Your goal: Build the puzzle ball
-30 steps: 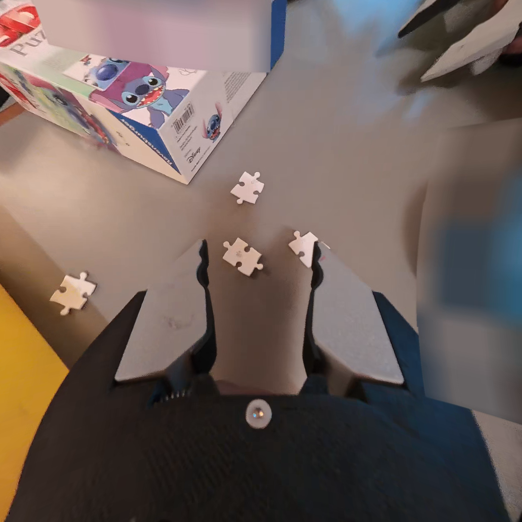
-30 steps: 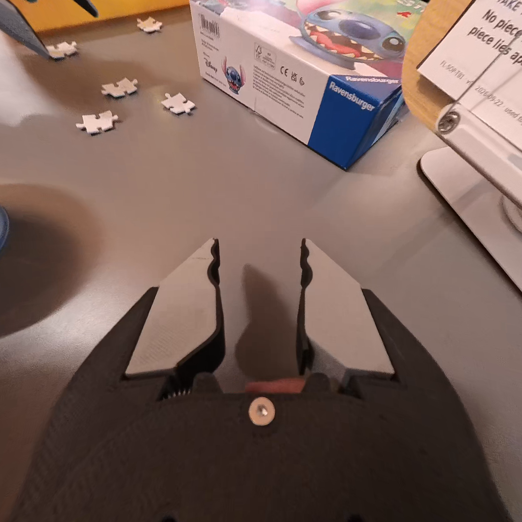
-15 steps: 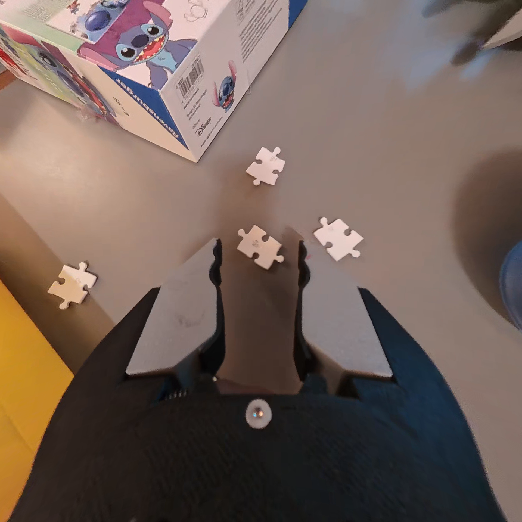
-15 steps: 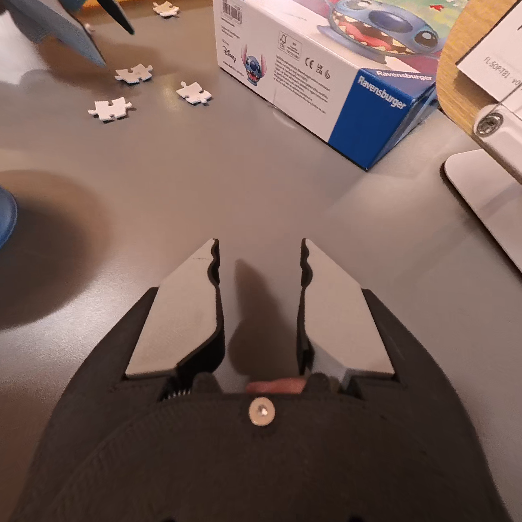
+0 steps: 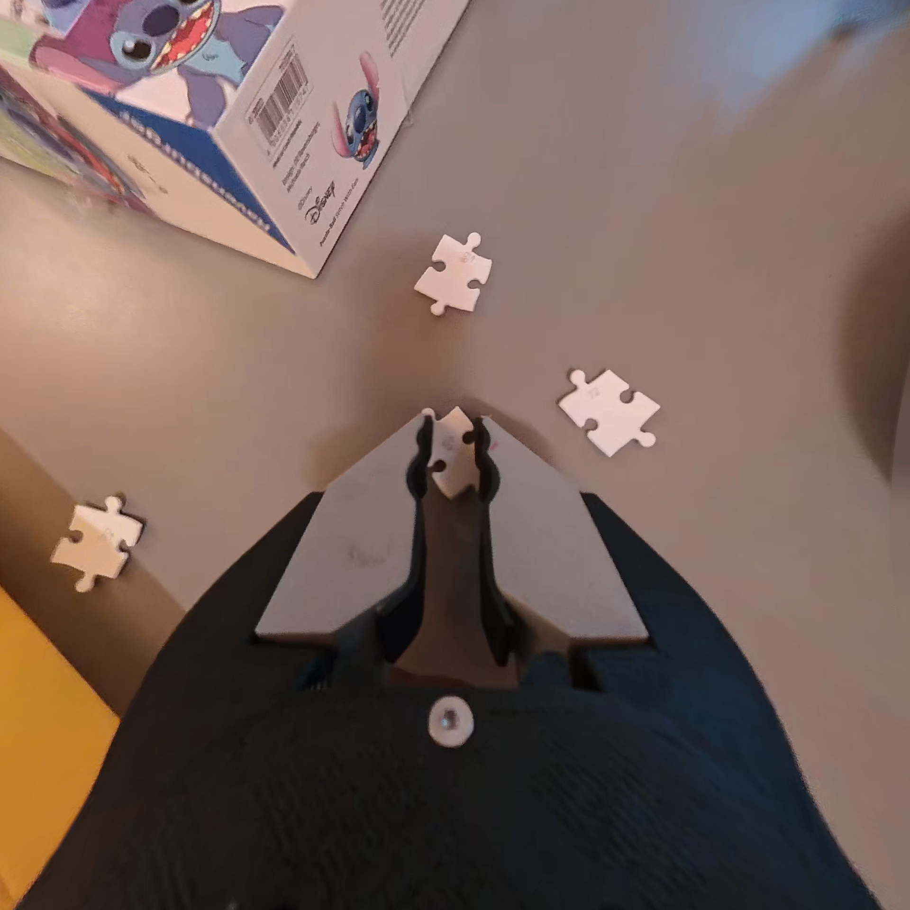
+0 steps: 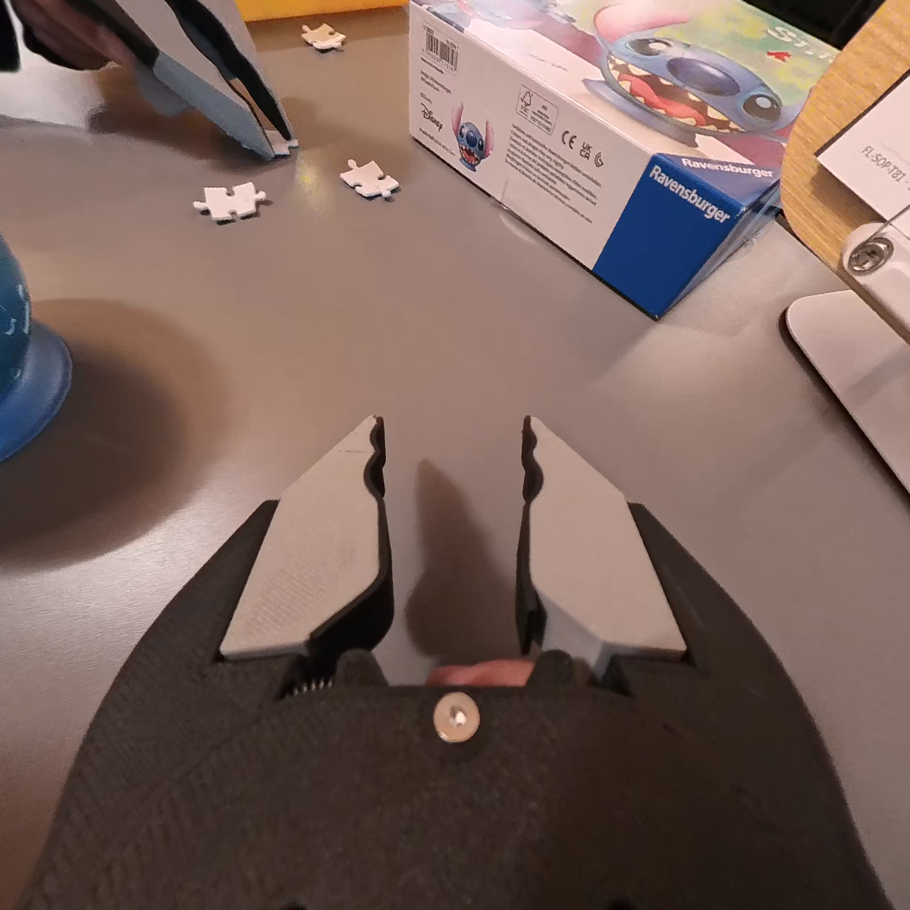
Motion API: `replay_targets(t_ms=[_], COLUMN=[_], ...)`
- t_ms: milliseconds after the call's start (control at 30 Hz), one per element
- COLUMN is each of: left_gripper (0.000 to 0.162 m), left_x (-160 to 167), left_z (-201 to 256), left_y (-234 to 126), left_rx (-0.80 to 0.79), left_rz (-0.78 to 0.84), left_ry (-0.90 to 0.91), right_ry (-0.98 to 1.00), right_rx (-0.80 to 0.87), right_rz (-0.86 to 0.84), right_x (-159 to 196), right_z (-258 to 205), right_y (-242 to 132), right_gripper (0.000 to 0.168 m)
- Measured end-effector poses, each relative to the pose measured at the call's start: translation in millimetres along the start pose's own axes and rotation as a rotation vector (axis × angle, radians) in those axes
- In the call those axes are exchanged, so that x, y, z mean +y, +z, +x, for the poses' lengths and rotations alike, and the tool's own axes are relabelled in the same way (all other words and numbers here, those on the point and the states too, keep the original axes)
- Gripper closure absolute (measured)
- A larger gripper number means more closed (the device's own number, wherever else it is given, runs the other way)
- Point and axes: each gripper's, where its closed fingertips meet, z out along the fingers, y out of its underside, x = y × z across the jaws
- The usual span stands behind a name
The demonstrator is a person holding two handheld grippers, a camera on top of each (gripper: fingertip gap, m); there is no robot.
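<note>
My left gripper point(image 5: 453, 433) is shut on a white puzzle piece point(image 5: 455, 455) at the grey table; it also shows in the right wrist view point(image 6: 276, 143), tips down on that piece point(image 6: 288, 146). Three more white pieces lie loose: one ahead point(image 5: 454, 274), one to the right point(image 5: 609, 412), one to the left point(image 5: 96, 539). My right gripper point(image 6: 452, 433) is open and empty above bare table. The blue puzzle ball on its stand point(image 6: 19, 354) sits at the left edge of the right wrist view.
The puzzle box point(image 5: 236, 113) lies at the far left of the left wrist view and also shows in the right wrist view point(image 6: 591, 162). A yellow surface point(image 5: 39, 714) borders the table. A white stand base point(image 6: 847, 354) with a wooden clipboard point(image 6: 837, 123) is at right. The tips of one gripper are about 25 cm away from the tips of the other.
My left gripper has moved forward and down over the middle piece and closed on it. The right gripper has drifted slightly and stays open.
</note>
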Motion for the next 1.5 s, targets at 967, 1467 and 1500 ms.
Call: replay_targets(t_ms=[967,1467,1500], left_gripper=[0.129,0.162,0.162], left_x=[6,5,5], left_z=[-13,-16,-16], left_y=[-5,-3,-3], left_rx=[-0.004,-0.081,-0.079], left_rz=[-0.113,-0.1,-0.094], left_ry=[0.052,0.207,0.203], right_ry=[-0.003,-0.014,-0.013], right_rx=[0.002,-0.017,-0.018], right_rz=[0.012,0.02,0.017], right_x=[-3,-6,-5], right_z=[-1,-6,-6], right_y=[-1,-1,-1], right_gripper=[0.119,0.119,0.119])
